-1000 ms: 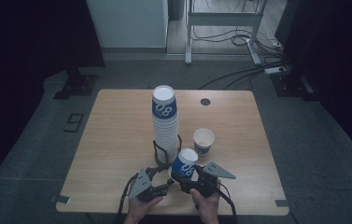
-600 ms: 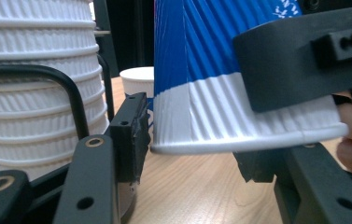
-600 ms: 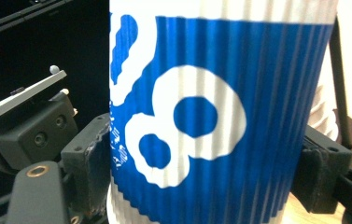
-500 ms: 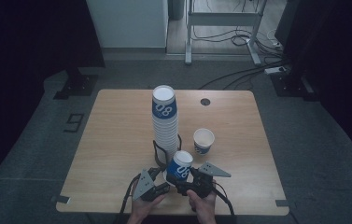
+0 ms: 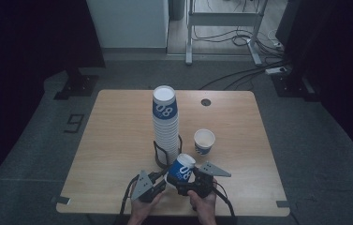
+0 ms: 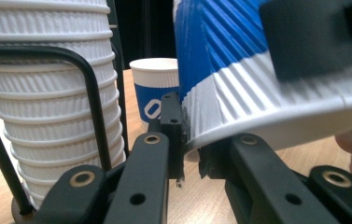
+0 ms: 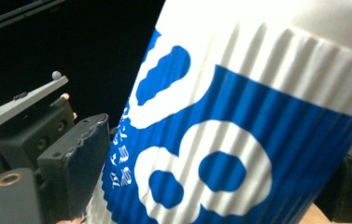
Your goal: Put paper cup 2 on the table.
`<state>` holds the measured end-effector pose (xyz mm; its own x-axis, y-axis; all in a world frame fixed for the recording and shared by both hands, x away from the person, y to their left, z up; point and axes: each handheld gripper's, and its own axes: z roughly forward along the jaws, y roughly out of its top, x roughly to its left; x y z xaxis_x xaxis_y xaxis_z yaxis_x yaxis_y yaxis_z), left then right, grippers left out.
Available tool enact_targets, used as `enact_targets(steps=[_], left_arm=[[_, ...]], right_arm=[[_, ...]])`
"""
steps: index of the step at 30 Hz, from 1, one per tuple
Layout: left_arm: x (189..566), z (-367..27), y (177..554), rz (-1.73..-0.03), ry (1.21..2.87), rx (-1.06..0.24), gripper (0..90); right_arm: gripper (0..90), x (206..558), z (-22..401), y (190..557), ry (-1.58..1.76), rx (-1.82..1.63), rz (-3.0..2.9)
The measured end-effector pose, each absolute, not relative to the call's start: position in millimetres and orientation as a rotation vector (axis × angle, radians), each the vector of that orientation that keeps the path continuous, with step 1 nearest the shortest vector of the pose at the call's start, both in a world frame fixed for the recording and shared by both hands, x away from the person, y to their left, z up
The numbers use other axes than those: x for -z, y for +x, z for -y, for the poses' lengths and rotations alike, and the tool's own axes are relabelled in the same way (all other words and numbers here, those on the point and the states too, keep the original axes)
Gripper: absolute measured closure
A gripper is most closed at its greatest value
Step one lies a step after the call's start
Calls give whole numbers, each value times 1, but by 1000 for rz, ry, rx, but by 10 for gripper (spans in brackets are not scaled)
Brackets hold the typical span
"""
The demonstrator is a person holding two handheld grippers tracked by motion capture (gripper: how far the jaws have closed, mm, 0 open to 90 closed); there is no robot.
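Observation:
A blue-and-white ribbed paper cup (image 5: 182, 169) marked "08" hangs upside down and tilted over the table's front edge. My left gripper (image 5: 167, 182) has just been closing, and in the left gripper view its jaws (image 6: 192, 140) pinch the cup's white rim (image 6: 257, 126). My right gripper (image 5: 184, 179) has just been opening. In the right gripper view the cup (image 7: 239, 140) stands between its parted pads (image 7: 75, 172). A tall stack of upside-down cups (image 5: 165, 126) stands in a black wire holder (image 5: 158, 154) just behind.
One upright cup (image 5: 204, 141) stands to the right of the stack, also seen past the holder (image 6: 152, 88). The wooden table (image 5: 118, 140) has a cable hole (image 5: 205, 101) at the back. Dark floor, cables and a metal frame lie beyond.
The held cup has shifted slightly toward the left gripper and tilted a little. Both hands have stayed in place.

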<state>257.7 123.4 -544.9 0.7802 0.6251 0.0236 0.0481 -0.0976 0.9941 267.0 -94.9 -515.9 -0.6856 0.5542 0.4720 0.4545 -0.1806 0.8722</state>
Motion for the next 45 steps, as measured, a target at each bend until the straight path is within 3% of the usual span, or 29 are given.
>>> enact_targets(steps=[17,25,35,45], left_arm=[[540,-131,260,-547,1689,-402,833],[538,-139,262,-560,1707,-355,836],[527,-150,264,-585,1751,-436,837],[516,-162,265,-587,1750,-401,839]], right_arm=[[48,508,109,270,1196,-1995,-1898],[125,502,116,269,1155,-2008,-1863],[126,500,126,262,1186,-1967,-1828],[124,508,128,257,1137,-1871,-1870]])
